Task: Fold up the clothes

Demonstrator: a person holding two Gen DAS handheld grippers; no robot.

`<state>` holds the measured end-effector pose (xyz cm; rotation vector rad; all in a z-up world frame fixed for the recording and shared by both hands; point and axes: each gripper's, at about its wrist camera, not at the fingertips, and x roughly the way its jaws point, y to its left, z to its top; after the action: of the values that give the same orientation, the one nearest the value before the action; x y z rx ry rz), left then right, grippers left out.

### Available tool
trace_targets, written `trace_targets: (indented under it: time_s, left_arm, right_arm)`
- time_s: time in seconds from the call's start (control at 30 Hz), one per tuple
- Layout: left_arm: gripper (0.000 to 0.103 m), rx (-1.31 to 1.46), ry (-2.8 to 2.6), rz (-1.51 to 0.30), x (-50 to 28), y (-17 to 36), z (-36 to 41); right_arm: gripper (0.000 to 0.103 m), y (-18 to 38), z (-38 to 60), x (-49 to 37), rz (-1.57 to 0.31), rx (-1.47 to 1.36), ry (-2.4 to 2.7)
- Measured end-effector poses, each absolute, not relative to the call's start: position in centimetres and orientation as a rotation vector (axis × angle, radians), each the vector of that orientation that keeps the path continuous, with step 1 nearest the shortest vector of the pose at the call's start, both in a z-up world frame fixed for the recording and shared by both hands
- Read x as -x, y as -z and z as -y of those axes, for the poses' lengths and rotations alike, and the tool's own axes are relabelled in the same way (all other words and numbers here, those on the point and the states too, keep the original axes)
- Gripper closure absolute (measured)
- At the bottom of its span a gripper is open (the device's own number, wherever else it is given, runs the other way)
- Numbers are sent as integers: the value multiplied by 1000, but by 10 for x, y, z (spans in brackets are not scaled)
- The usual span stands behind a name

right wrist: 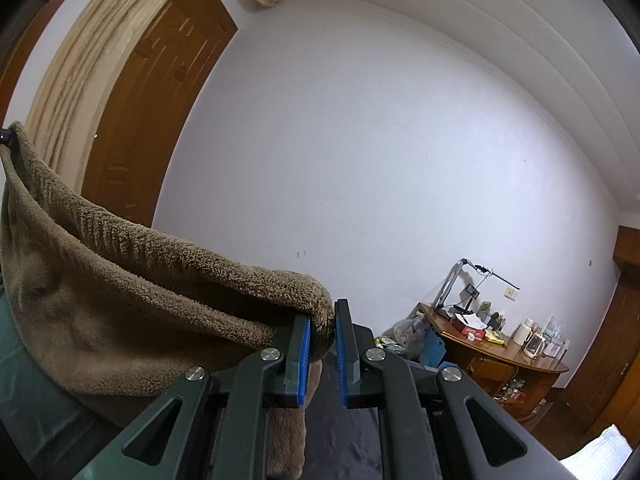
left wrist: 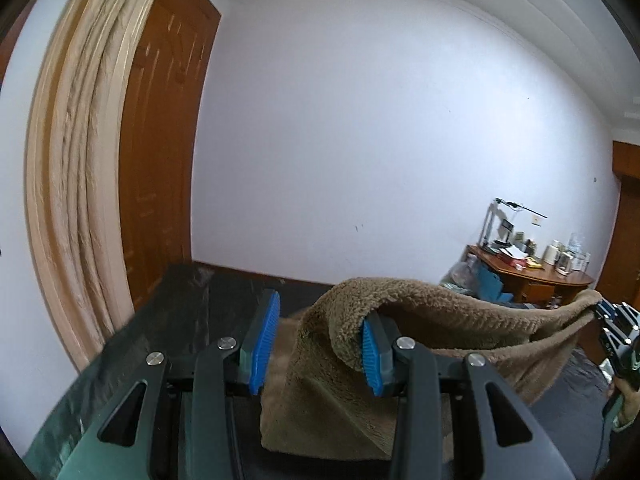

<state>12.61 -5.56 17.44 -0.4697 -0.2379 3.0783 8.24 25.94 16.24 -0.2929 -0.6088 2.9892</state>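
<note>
A brown fleece garment hangs in a sagging span between my two grippers, above the dark covered table. My left gripper stands open: one end of the fleece is draped over its right finger, and the left pad is bare. In the right wrist view the fleece runs from the left gripper at the frame's left edge down to my right gripper, which is shut on a bunched corner. That right gripper also shows at the far right of the left wrist view.
A wooden door with a pale frame stands behind the table on the left. A wooden desk crowded with a kettle, bottles and a lamp sits at the back right by the white wall. Bags lie beside it.
</note>
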Motion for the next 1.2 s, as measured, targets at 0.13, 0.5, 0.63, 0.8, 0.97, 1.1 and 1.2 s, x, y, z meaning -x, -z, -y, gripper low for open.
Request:
trace_targets:
  time_s: [0.13,0.5,0.63,0.8,0.97,1.1,1.2]
  left_arm:
    - [60,473,-3080,237,-93,-178,55]
    - [60,612,-3131,170,38,-167,54]
    - [59,741,-3147,138,95,-147,54]
    - [59,947,-3142,75,161,-100,49]
    - [59,1134,-3096,69,206,-51,47]
    - [59,1213,-3077,68,226,-28,47]
    - [54,1258,-3085,37,237,-18,46]
  right_arm:
    - [92,-167,-267,-50,537,351,-3000]
    - [91,-174,-267,71,421,474,-2972]
    - [92,-153,-255,132,407,580,-2946]
    - [92,-112,-254,194,392,744,-2906]
    - [92,-64,-260,231,395,905,-2862]
    - [92,-36,-266,253,394,1014,-2831]
    - [91,-21,-267,265,412,1084,-2806]
